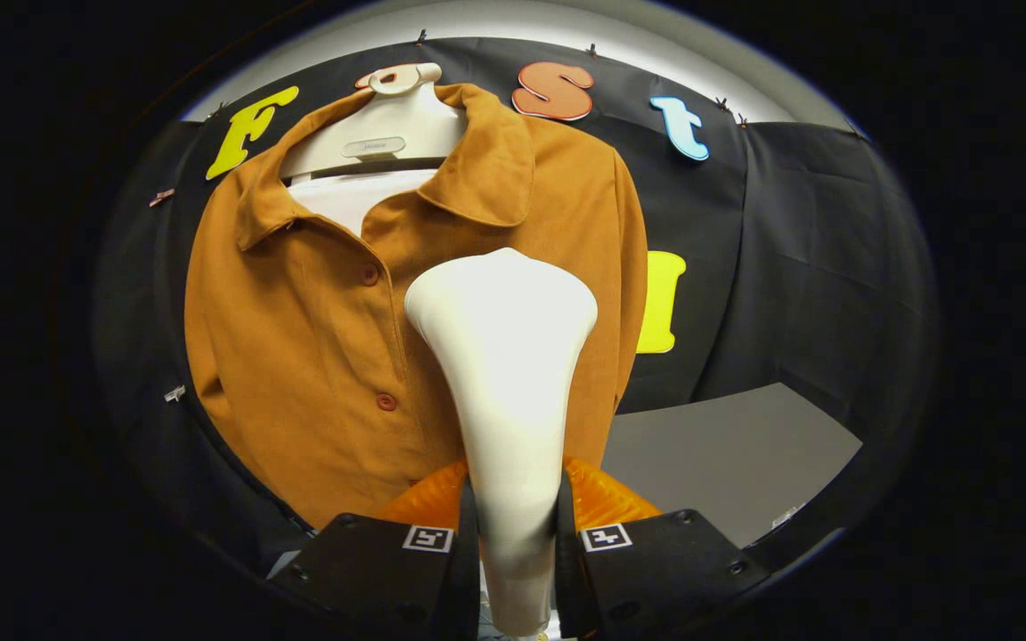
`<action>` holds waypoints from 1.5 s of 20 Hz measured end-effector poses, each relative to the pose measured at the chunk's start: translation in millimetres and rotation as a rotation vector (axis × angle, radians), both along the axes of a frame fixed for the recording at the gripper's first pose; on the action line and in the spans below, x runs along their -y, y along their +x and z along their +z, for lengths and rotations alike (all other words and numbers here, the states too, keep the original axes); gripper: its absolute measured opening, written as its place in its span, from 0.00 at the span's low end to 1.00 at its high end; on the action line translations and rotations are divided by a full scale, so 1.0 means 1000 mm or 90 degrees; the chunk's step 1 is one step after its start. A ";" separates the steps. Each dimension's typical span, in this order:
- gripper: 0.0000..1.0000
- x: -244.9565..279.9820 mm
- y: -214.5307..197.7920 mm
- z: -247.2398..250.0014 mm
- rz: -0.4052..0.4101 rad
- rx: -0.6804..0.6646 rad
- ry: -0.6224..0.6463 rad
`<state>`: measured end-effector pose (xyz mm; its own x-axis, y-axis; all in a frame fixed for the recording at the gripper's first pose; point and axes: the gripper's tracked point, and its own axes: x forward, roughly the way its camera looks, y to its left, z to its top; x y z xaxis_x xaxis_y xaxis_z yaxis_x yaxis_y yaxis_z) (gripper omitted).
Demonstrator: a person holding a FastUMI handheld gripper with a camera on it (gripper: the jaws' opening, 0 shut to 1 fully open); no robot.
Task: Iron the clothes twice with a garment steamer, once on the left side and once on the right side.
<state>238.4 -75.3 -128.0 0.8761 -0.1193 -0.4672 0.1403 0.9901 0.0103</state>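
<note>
The booth is walled with black cloth [798, 231], pinned along its upper edge below a pale ceiling band. A grey tabletop [727, 454] is seen low down, beyond the fingers and beside the hem of the garment.

An ochre button-front shirt [317, 356] is hung against the cloth on a white hanger [388, 125], its collar spread open and a white inner layer [353, 196] shown at the neck. Two buttons are seen down the placket, one below the other.

The garment steamer [504, 392], a cream-white handheld head, is gripped by the gripper [517, 539]: its narrow neck is clamped between the two fingers, both of which are pressed against it. The steamer's long axis is run straight ahead along the fingers, upward in the view, and its neck widens into a broad rounded head that is pointed toward the shirt. The head is laid over the shirt front just beside the placket, on the side nearer the tabletop, level with the space between the two buttons; whether the fabric is touched cannot be told
</note>
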 end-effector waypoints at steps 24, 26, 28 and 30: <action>0.37 -0.001 -0.037 -0.120 -0.032 -0.169 0.025; 0.37 0.000 -0.042 -0.133 -0.033 -0.189 0.029; 0.37 0.000 -0.049 -0.145 -0.031 -0.207 0.031; 0.37 0.002 -0.056 -0.155 -0.031 -0.224 0.034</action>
<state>182.8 -76.9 -282.7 0.6538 -0.1240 -0.7464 0.1914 0.9815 0.0046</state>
